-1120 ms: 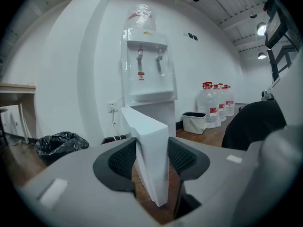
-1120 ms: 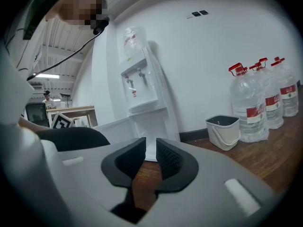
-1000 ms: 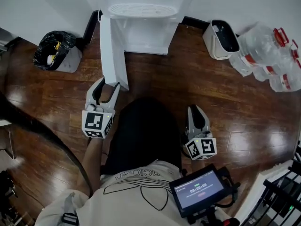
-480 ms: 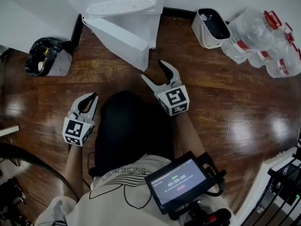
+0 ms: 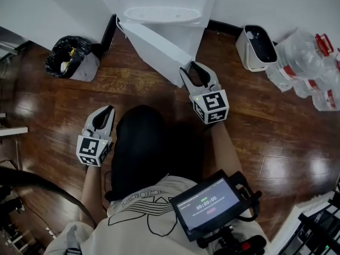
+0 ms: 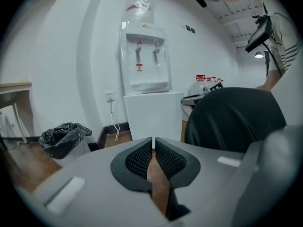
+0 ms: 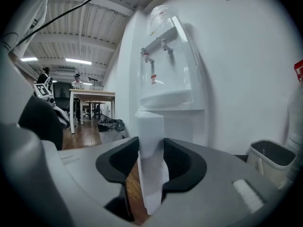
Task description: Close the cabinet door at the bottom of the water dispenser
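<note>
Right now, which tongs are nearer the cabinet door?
Right. The right tongs, jaws just closing, grip the cabinet door edge-on; the left tongs, just closed empty, hang well short of it.

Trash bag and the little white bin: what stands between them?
The water dispenser, its cabinet door hanging open, stands between the trash bag and the white bin, as the head view shows.

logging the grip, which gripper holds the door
The right gripper: jaws just closed onto the cabinet door; the left gripper, also just closing, is empty.
</note>
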Tool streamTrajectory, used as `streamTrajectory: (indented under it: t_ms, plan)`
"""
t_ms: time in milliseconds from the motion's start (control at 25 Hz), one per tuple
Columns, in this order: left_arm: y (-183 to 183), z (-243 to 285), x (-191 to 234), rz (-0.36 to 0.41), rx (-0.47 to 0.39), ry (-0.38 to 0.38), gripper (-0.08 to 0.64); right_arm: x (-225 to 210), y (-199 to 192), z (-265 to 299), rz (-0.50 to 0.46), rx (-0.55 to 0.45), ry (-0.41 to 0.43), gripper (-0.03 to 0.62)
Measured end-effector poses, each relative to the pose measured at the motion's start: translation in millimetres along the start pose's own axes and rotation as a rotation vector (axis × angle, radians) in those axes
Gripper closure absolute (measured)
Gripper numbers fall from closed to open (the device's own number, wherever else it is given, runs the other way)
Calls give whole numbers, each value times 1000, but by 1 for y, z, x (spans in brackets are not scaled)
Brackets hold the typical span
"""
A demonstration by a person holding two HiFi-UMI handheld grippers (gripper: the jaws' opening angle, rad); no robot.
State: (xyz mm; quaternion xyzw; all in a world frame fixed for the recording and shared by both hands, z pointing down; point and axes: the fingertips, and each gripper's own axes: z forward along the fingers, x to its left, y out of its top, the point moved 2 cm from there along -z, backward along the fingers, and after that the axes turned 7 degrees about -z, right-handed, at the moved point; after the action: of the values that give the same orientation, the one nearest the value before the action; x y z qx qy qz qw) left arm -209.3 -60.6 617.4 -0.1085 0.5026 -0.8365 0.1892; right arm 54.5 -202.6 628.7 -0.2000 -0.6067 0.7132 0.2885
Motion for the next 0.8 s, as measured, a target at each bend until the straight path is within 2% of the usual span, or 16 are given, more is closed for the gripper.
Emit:
streamTrajectory:
  t_ms: [120,160,240,440,640,680,720,800]
  plan:
    - [-10,2,-2,-35,6,18,518,-26,2,7,-13,11,-47,433]
    - [-12,2,-2,-50,2,30,518,-38,2,11,-20,19,-81,488]
    - [-15,-4,-1,-66,-5,52,518,-64,1,23,-22,49,-146,512]
    - [-26,-15,8,-95,-16,98,518,-118,3,52,66,118,-237,537]
    - [-30,-20,15,-105,-27,96,527,-130,6,62,109,146,-292,535]
    - [-27,-19,18,-109,-46,100,528,-130,8,60,111,140,-301,539]
    - [-22,-20,20,-123,-78,104,530,-128,9,56,113,129,-308,582]
    - [-5,-27,22,-179,-169,103,540,-108,11,39,124,89,-288,589]
